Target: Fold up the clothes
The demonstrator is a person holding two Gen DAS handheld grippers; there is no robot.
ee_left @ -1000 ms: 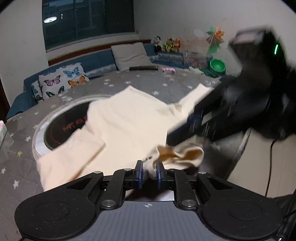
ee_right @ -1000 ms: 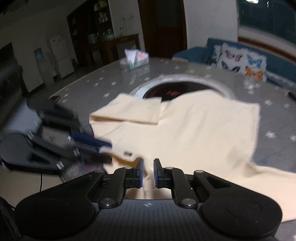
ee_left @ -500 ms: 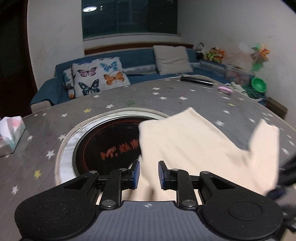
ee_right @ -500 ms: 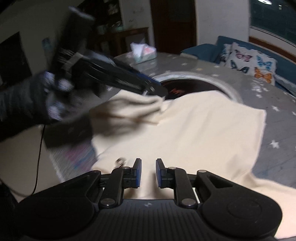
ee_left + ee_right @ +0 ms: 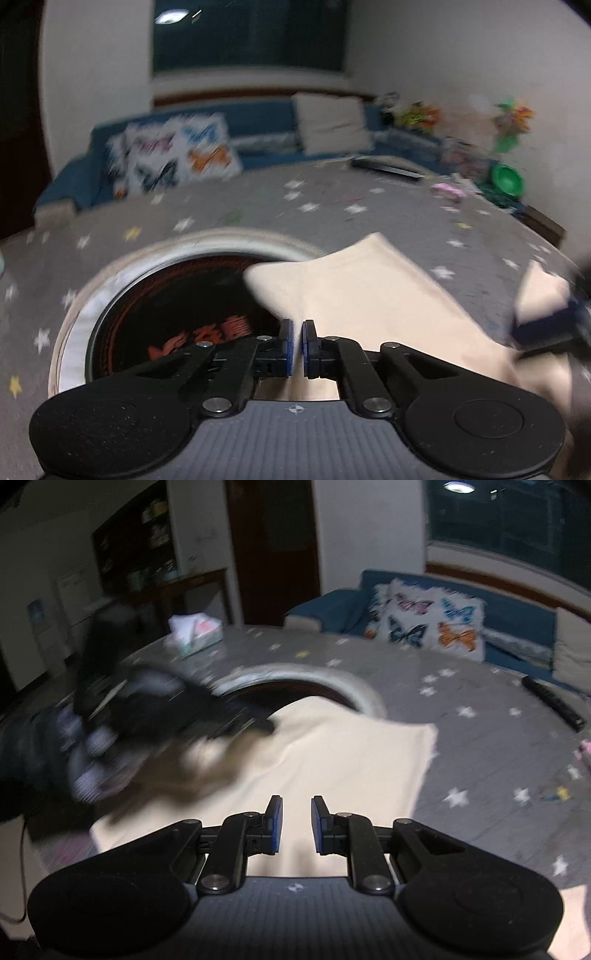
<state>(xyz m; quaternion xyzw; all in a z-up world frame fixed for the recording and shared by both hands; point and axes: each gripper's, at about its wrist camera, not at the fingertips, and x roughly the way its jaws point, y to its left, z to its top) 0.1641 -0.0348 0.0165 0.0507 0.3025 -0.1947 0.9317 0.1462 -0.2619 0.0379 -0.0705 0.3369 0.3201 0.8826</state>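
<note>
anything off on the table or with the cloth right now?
Mildly. The cream garment lies partly over the table's round inset, covering its near edge. The left gripper looks nearly shut on a raised fold; the right gripper is open. No spills or damage visible.

Both views sit just behind their own fingers, low over the grey star-print table (image 5: pixel 332 206), close enough that the black gripper body fills the lower third of each frame. The left wrist view faces the blue sofa (image 5: pixel 258 114) and dark window at top centre. The right wrist view faces more toward a doorway at top centre, with the sofa (image 5: pixel 517 616) at upper right. Both share the cream garment (image 5: pixel 369 295) (image 5: pixel 351 760), the round inset (image 5: pixel 177 306) (image 5: pixel 295 679) and the butterfly cushion (image 5: pixel 173 155) (image 5: pixel 428 620).
</note>
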